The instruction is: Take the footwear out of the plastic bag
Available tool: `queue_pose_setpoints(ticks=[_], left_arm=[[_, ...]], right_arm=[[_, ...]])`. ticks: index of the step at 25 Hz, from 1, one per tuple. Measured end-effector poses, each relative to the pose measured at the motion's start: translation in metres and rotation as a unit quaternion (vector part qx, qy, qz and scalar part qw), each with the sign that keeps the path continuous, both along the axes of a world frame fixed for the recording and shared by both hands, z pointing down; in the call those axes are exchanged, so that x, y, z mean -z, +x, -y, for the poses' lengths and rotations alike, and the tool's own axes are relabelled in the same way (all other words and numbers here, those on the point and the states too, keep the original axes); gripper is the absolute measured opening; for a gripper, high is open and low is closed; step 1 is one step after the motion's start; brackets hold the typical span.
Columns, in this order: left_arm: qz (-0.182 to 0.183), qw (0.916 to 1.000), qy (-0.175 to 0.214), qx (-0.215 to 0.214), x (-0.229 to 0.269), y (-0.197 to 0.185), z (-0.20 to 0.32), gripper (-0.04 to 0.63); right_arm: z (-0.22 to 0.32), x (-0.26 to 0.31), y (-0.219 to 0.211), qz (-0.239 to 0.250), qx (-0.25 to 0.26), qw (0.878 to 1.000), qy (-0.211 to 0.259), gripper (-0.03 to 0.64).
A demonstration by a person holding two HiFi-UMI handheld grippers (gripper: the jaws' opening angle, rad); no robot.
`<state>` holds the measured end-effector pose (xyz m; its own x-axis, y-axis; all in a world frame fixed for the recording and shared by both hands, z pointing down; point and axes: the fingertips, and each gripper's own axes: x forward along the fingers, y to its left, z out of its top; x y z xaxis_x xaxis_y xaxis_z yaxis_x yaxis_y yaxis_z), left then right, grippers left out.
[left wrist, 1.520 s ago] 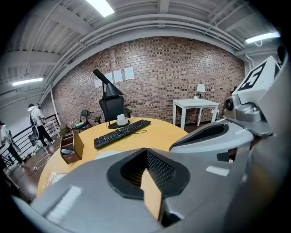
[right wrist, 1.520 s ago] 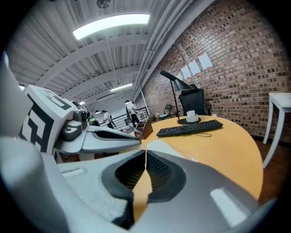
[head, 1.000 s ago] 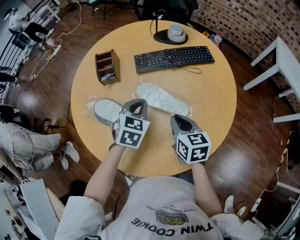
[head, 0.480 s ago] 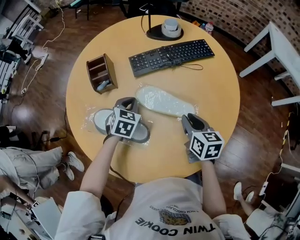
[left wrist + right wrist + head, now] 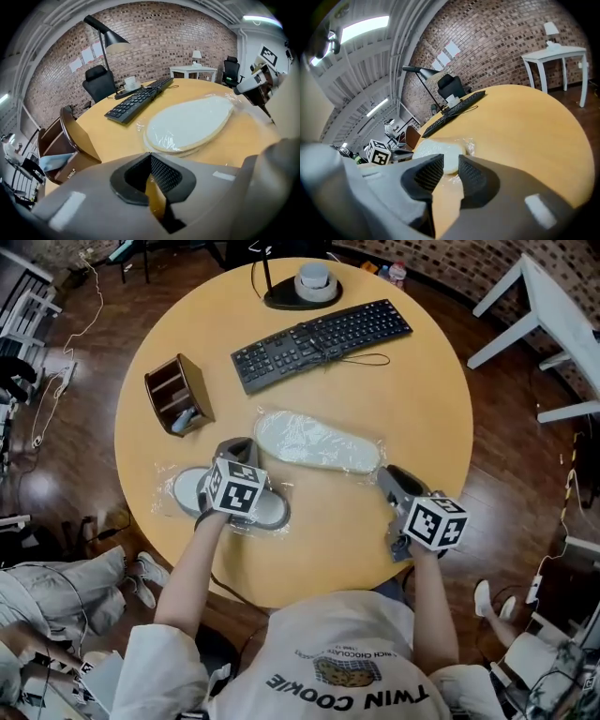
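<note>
Two slippers lie on the round table (image 5: 422, 381), each in clear plastic. The white one (image 5: 314, 442) is sole up at mid table and shows in the left gripper view (image 5: 190, 123) and the right gripper view (image 5: 438, 152). The grey one (image 5: 192, 491) lies at the near left. My left gripper (image 5: 236, 444) hangs over it, its tips (image 5: 150, 157) meeting with nothing seen between them. My right gripper (image 5: 392, 472) is near the white slipper's right end. Its jaws (image 5: 451, 171) have just been opening and stand apart, empty.
A black keyboard (image 5: 319, 341), a brown desk organiser (image 5: 176, 395) and a lamp base (image 5: 302, 287) stand at the back of the table. A white side table (image 5: 553, 306) is at the right. A seated person's legs (image 5: 56, 577) are on the floor at the left.
Both grippers have come down toward the table. The left one moved left and now hangs over the grey slipper. The right one moved right, toward the table's near right edge.
</note>
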<state>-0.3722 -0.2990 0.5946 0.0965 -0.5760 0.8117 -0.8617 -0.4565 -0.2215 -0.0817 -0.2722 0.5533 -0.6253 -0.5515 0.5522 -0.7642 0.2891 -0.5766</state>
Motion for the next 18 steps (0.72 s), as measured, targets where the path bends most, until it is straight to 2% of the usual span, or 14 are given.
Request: queue_pose_setpoints(ticks=[7, 11, 14, 16, 18], left_arm=[[0.021, 0.9997, -0.016, 0.001, -0.007, 0.000, 0.001, 0.005], [0.017, 0.9997, -0.019, 0.004, -0.006, 0.001, 0.001, 0.003], [0.014, 0.9997, -0.020, 0.002, -0.006, 0.002, 0.002, 0.003], [0.013, 0.9997, -0.020, 0.000, -0.007, 0.003, 0.002, 0.003], [0.013, 0.9997, -0.020, -0.001, -0.007, 0.003, 0.002, 0.003]], right_arm=[[0.003, -0.013, 0.001, 0.030, 0.009, 0.999, -0.031, 0.087], [0.007, -0.018, 0.000, 0.022, 0.034, 0.998, -0.042, 0.087], [0.010, -0.022, 0.005, -0.005, 0.057, 0.998, -0.040, 0.087], [0.014, -0.023, 0.016, -0.012, 0.050, 0.998, -0.036, 0.087], [0.017, -0.020, 0.023, 0.001, 0.047, 0.998, -0.033, 0.087]])
